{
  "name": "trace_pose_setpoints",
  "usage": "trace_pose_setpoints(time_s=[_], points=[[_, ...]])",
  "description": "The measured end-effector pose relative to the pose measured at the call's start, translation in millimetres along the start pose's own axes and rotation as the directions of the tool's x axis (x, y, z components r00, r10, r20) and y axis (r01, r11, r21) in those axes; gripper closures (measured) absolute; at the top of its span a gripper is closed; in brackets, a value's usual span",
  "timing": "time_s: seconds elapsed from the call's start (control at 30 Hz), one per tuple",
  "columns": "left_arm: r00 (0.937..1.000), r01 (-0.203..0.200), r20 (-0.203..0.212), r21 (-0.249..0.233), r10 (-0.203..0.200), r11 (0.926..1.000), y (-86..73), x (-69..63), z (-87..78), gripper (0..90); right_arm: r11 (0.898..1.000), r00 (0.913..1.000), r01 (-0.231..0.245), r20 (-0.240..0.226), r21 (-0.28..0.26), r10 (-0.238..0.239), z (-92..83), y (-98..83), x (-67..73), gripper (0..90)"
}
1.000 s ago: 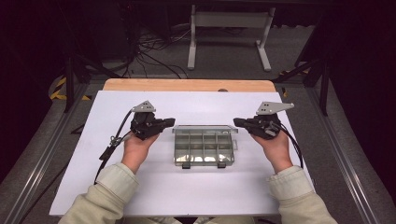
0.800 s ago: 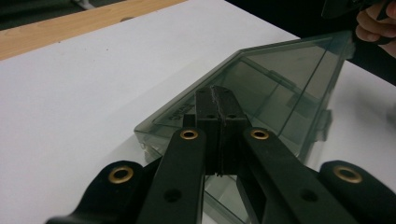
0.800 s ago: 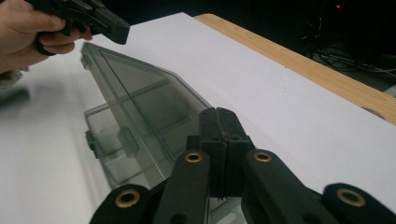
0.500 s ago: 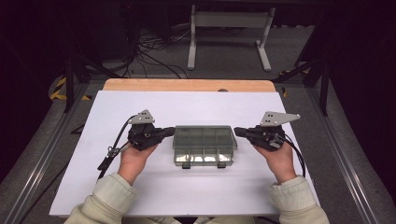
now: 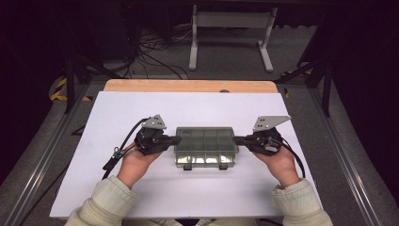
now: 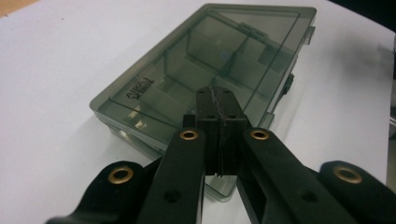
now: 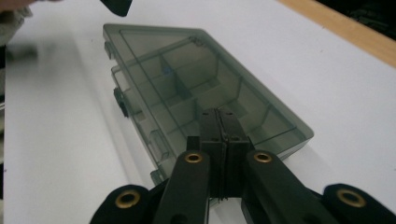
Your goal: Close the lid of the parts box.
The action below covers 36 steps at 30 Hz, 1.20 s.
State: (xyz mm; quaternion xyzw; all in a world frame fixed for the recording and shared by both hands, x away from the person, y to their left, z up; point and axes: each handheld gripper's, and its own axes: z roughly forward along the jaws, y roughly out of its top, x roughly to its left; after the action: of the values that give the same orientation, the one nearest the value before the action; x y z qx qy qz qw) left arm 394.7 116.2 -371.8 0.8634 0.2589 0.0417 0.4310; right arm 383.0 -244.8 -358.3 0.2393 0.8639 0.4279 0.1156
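Observation:
A smoky see-through compartment box [image 5: 205, 146] lies closed in the middle of the white table top [image 5: 197, 108], its two latches facing the person. My left gripper [image 5: 176, 139] is shut, its tips against the box's left short end. My right gripper [image 5: 235, 139] is shut too, its tips against the right short end. In the left gripper view the closed jaws [image 6: 217, 100] sit just over the near end of the box lid [image 6: 187, 56]. The right gripper view has the same picture: closed jaws [image 7: 218, 122] over the near end of the lid [image 7: 187, 74], with nothing between them.
The white sheet ends at a wooden strip [image 5: 188, 85] along the far edge. Beyond it stand a metal frame [image 5: 230, 33] and loose cables [image 5: 155, 59] on the floor. The left gripper's dark tip [image 7: 116, 5] shows past the box's far end.
Both grippers have come down from the box's far corners toward the person and closed in on its two short ends. The box has stayed in place.

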Motion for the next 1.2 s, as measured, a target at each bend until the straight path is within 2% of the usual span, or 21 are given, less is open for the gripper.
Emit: trace_pose_setpoints(time_s=[0.23,0.37,0.47,0.63,1.1,1.2], points=[[0.9997,-0.004,0.024,0.077,0.002,0.9970,0.6,-0.4,7.2,89.9,0.995,0.9997,0.017,-0.019,0.100,-0.015,10.4,0.3,6.6,90.0],[0.9996,-0.006,0.027,0.105,0.004,0.9945,0.2,0.4,11.0,89.9,0.993,0.9997,0.016,-0.019,0.119,-0.013,13.6,-0.4,6.3,90.0],[0.9995,-0.005,0.031,0.127,0.001,0.9919,-0.4,0.2,14.2,89.9,0.988,0.9997,0.012,-0.023,0.153,-0.009,18.7,-2.0,6.0,90.0],[0.9996,-0.011,0.029,0.167,0.007,0.9859,-1.1,0.1,19.3,89.9,0.983,0.9996,0.012,-0.029,0.184,-0.007,23.5,-3.4,5.9,90.0],[0.9997,-0.017,0.023,0.230,0.012,0.9731,-3.8,-0.6,30.3,89.9,0.967,0.9994,0.019,-0.031,0.255,-0.012,34.9,-6.4,7.7,90.0],[0.9996,-0.027,0.018,0.241,0.023,0.9701,-4.4,-0.9,32.7,89.9,0.962,0.9993,0.022,-0.035,0.272,-0.013,38.2,-7.4,8.0,90.0]])
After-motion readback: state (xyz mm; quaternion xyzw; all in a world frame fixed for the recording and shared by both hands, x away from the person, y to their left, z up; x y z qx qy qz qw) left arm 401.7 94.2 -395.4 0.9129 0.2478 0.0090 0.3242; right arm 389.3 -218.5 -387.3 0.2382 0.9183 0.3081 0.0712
